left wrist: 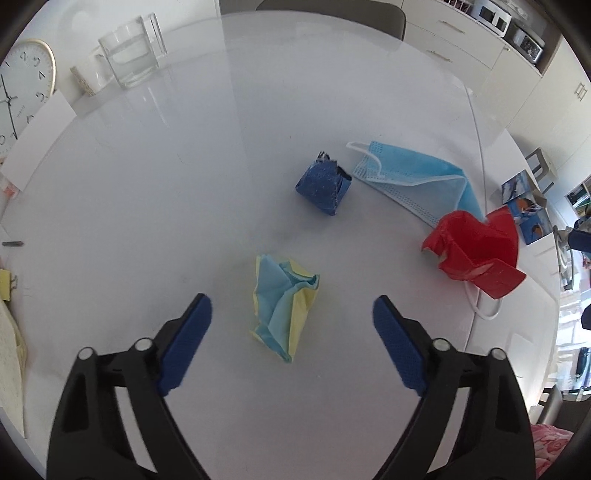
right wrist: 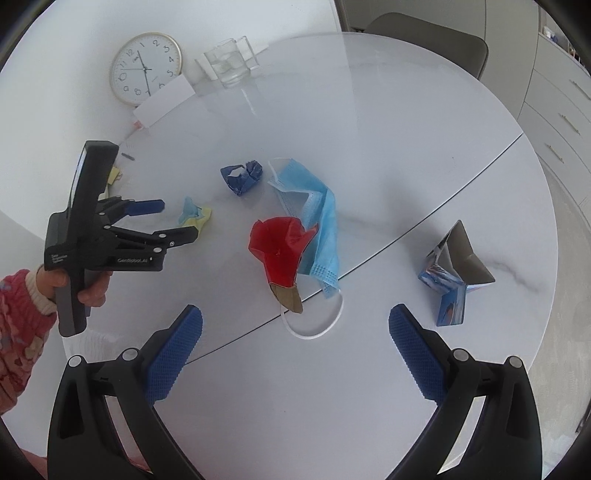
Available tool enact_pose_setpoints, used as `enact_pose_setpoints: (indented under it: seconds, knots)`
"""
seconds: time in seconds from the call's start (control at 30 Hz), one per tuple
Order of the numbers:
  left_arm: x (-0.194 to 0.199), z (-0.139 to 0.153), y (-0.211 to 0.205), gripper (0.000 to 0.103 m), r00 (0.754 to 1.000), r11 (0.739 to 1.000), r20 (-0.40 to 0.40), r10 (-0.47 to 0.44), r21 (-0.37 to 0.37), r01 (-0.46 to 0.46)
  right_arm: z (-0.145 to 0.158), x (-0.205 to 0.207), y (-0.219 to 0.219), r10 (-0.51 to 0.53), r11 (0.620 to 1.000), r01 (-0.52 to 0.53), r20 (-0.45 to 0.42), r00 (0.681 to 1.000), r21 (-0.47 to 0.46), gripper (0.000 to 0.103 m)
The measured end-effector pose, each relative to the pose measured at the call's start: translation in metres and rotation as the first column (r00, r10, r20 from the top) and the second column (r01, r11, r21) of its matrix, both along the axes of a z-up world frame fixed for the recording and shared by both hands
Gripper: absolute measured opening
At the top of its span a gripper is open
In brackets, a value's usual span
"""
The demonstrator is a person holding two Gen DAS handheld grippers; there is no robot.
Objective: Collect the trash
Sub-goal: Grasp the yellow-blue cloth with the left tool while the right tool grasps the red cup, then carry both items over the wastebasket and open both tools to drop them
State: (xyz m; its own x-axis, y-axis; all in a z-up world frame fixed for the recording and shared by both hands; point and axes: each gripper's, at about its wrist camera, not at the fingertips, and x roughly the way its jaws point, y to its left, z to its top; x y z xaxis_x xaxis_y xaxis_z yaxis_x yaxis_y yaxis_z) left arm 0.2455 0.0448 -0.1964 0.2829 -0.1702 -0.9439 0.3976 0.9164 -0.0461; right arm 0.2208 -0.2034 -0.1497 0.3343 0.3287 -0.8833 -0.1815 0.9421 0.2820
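A crumpled yellow and light-blue paper (left wrist: 284, 306) lies on the white round table (left wrist: 184, 184), between the open fingers of my left gripper (left wrist: 291, 306), which hovers over it. It also shows in the right wrist view (right wrist: 194, 216), beside the left gripper (right wrist: 177, 218). A dark blue crumpled paper (left wrist: 323, 184) (right wrist: 243, 177), a blue face mask (left wrist: 417, 177) (right wrist: 317, 229), a red crumpled paper (left wrist: 476, 251) (right wrist: 280, 247) and a folded printed carton (right wrist: 454, 273) (left wrist: 524, 206) lie further on. My right gripper (right wrist: 295, 325) is open and empty, above the mask's ear loop.
A wall clock (right wrist: 146, 68) lies flat at the far side, with a white card (right wrist: 166, 99) and a clear glass container (right wrist: 231, 62) next to it. A chair (right wrist: 424, 33) stands behind the table. Yellow notes (left wrist: 5, 284) lie at the left edge.
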Motion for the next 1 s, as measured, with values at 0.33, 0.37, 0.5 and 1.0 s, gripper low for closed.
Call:
enact_pose_setpoints:
  seconds: [0.33, 0.37, 0.5, 1.0]
  knots:
    - [-0.006, -0.018, -0.002, 0.039, 1.0, 1.0, -0.013, -0.006, -0.008, 0.006, -0.016, 0.019, 0.015, 0.013, 1.0, -0.013, -0.01, 1.0, 0.028, 0.097]
    - [-0.006, -0.018, -0.001, 0.033, 1.0, 1.0, -0.019, -0.005, -0.022, 0.005, -0.019, 0.021, 0.018, 0.017, 0.999, -0.016, -0.016, 1.0, 0.038, 0.09]
    - [-0.007, -0.014, 0.006, 0.028, 0.999, 0.998, -0.031, 0.016, -0.068, -0.018, -0.042, 0.033, 0.023, -0.004, 0.997, 0.009, -0.072, 0.997, 0.074, 0.066]
    - [-0.026, 0.006, 0.03, 0.028, 0.999, 0.986, -0.004, 0.051, -0.161, -0.051, -0.03, 0.033, 0.043, 0.013, 0.992, -0.006, -0.059, 0.998, 0.126, 0.023]
